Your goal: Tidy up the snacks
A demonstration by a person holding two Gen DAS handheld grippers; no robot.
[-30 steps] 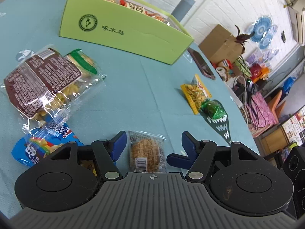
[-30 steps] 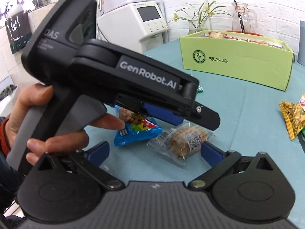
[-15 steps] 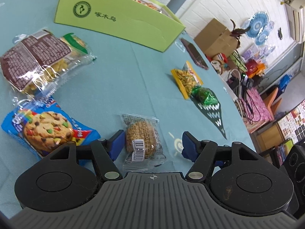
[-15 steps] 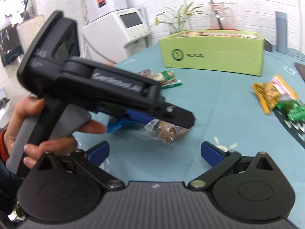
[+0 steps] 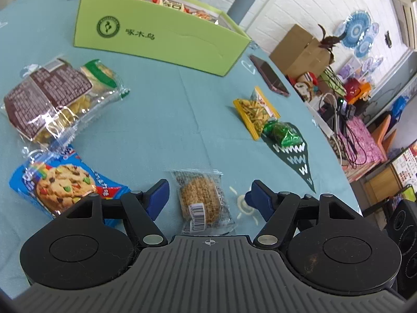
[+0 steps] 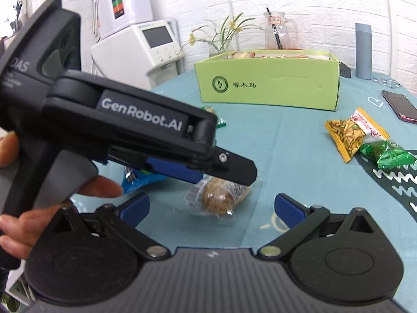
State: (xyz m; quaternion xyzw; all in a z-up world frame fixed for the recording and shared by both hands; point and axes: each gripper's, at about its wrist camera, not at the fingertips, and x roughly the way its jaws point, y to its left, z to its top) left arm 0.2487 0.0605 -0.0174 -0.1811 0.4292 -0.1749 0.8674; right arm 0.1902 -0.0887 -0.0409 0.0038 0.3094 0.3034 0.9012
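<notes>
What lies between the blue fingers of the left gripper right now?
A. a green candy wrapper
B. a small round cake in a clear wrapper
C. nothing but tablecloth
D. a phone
B: in the left wrist view the small wrapped cake lies on the tablecloth between the open fingers of the left gripper, untouched.

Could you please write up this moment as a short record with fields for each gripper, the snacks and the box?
left gripper: open, jaws just been opening, either side of the round cake pack, pads not touching it
right gripper: open, holding nothing
loose snacks: cookie pack, brown-label bag, yellow pack, green pack, all on the tablecloth
green box: at the far side, snacks already inside
phone: right of the box
</notes>
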